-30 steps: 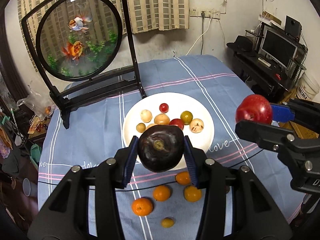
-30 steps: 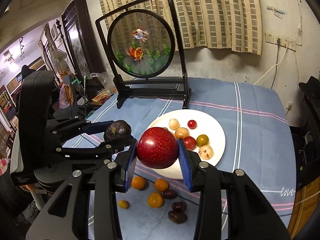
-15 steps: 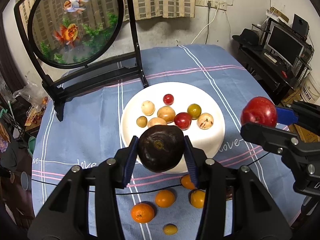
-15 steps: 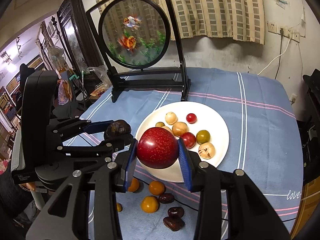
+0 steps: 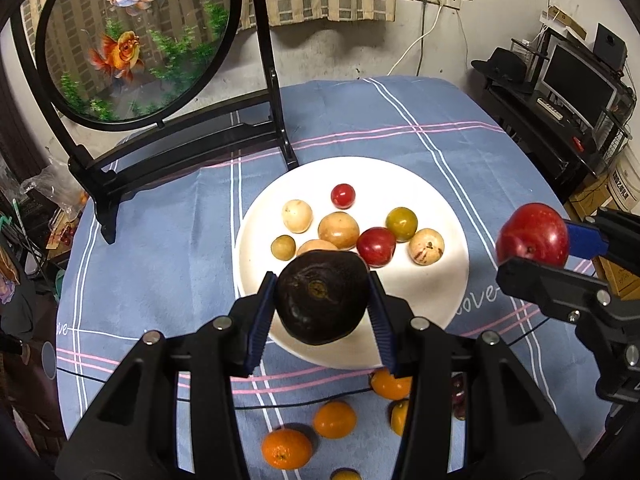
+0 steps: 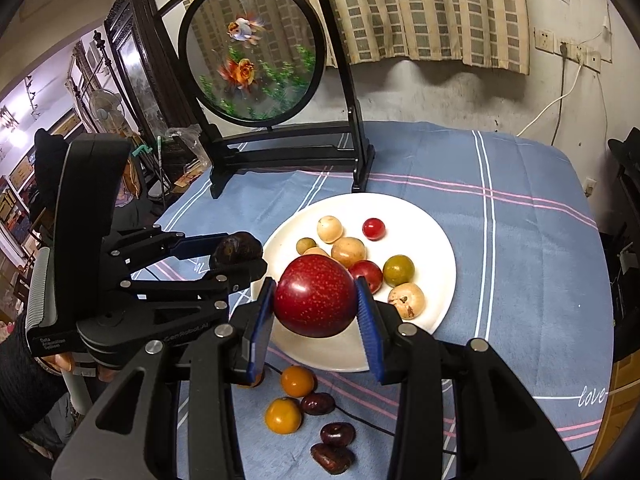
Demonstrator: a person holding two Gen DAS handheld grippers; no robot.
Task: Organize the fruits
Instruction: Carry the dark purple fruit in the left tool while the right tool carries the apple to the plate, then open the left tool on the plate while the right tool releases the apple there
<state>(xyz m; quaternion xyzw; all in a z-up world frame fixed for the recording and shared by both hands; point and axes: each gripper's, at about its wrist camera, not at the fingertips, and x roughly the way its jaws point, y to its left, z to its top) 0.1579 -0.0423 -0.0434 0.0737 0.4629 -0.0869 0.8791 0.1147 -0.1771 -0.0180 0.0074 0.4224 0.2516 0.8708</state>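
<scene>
My left gripper [image 5: 322, 300] is shut on a dark brown fruit [image 5: 322, 298] and holds it above the near rim of the white plate [image 5: 432, 292]. My right gripper [image 6: 316, 300] is shut on a red apple [image 6: 316, 296] above the plate's [image 6: 432, 236] near edge. Each gripper shows in the other's view: the right one with the apple [image 5: 534, 236], the left one with the dark fruit [image 6: 236, 250]. The plate holds several small fruits, red [image 5: 343, 195], tan [image 5: 338, 230] and green [image 5: 401, 218].
Several small oranges [image 5: 334, 419] and dark dates [image 6: 338, 434] lie on the blue cloth in front of the plate. A black-framed round goldfish screen [image 5: 136, 40] stands at the back left. A desk with a monitor [image 5: 576, 80] is beyond the table's right edge.
Both grippers have moved forward and lower toward the plate with their fruits still held. The plate looks larger and closer now.
</scene>
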